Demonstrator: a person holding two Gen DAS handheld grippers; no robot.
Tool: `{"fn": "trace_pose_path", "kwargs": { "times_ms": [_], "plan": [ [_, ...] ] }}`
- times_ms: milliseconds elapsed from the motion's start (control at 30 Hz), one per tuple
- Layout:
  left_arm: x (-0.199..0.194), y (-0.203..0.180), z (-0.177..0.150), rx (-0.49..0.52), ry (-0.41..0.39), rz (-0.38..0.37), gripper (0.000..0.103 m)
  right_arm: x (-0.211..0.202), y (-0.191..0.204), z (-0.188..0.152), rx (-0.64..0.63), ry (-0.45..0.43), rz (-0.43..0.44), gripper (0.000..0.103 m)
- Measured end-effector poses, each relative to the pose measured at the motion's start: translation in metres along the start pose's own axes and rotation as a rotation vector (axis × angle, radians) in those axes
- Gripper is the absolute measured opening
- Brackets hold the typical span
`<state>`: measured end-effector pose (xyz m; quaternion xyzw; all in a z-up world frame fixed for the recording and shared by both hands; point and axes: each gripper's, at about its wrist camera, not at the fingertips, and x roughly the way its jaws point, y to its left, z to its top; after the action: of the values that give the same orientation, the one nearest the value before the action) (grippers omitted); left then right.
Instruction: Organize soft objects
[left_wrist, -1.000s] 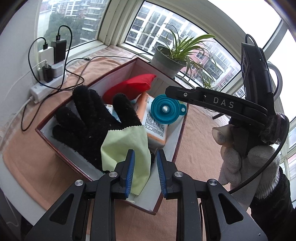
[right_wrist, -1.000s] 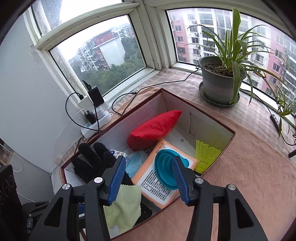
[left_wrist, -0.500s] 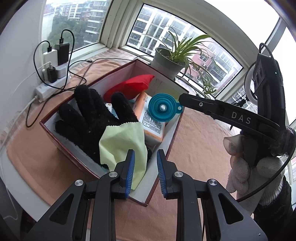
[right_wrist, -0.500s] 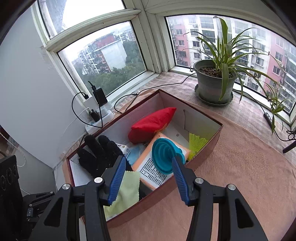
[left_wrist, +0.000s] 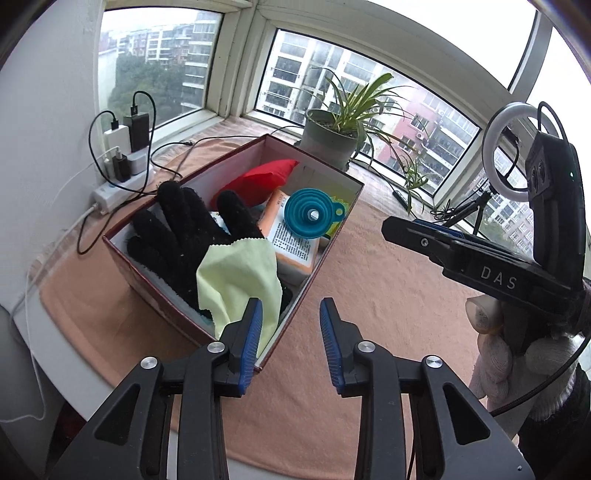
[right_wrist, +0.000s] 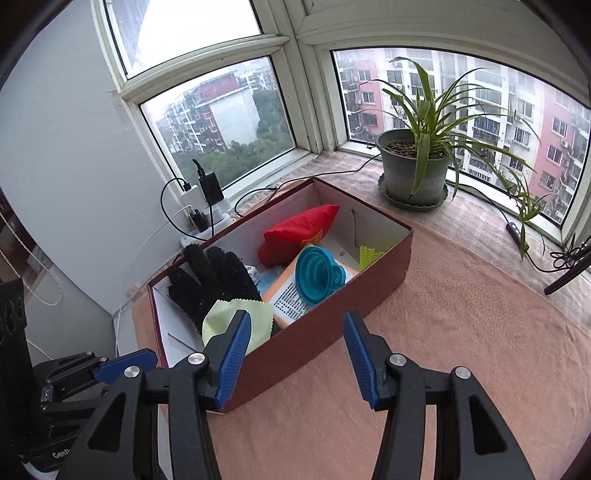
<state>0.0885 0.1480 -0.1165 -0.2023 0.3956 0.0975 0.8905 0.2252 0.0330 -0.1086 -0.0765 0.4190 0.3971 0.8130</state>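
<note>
A dark red cardboard box (left_wrist: 155, 295) (right_wrist: 332, 321) on the peach cloth holds a black glove (left_wrist: 184, 229) (right_wrist: 210, 280), a pale green cloth (left_wrist: 240, 273) (right_wrist: 229, 321), a red cushion (left_wrist: 266, 177) (right_wrist: 299, 232), an orange pack (left_wrist: 291, 240) (right_wrist: 288, 302) and a teal collapsible funnel (left_wrist: 308, 218) (right_wrist: 314, 273). My left gripper (left_wrist: 290, 339) hovers over the box's near corner, its jaws opening with nothing between them. My right gripper (right_wrist: 295, 354) stands open and empty in front of the box's side wall.
A potted spider plant (left_wrist: 332, 136) (right_wrist: 413, 166) stands behind the box on the sill. A power strip with chargers and cables (left_wrist: 122, 162) (right_wrist: 203, 210) lies at the left. A ring light (left_wrist: 513, 147) stands at the right. A gloved hand (left_wrist: 498, 354) holds the right gripper.
Both grippers have pulled back and risen, so the box looks smaller and farther. The left jaws have spread wider. The right gripper has moved clear of the funnel, which lies in the box.
</note>
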Motion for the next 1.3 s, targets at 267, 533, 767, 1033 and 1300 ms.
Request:
{"fn": "trace_pose_path", "kwargs": {
  "times_ms": [267,533,767,1033,1300],
  "plan": [
    [-0.022,-0.023,-0.016,0.007,-0.059,0.082,0.061,-0.046,-0.006,-0.027,-0.044,-0.075,-0.040,0.057],
    [-0.045,-0.047,-0.025,0.014,-0.112,0.145,0.071,-0.086,-0.016,-0.055,-0.026,-0.122,-0.043,0.067],
    [-0.061,-0.064,-0.037,-0.007,-0.128,0.159,0.074,-0.119,-0.037,-0.077,0.035,-0.145,-0.043,0.075],
    [-0.076,-0.080,-0.052,-0.009,-0.156,0.189,0.081,-0.149,-0.047,-0.103,0.032,-0.165,-0.071,0.077],
    [-0.086,-0.093,-0.061,0.004,-0.172,0.197,0.081,-0.170,-0.045,-0.119,0.014,-0.194,-0.102,0.079]
  ]
}}
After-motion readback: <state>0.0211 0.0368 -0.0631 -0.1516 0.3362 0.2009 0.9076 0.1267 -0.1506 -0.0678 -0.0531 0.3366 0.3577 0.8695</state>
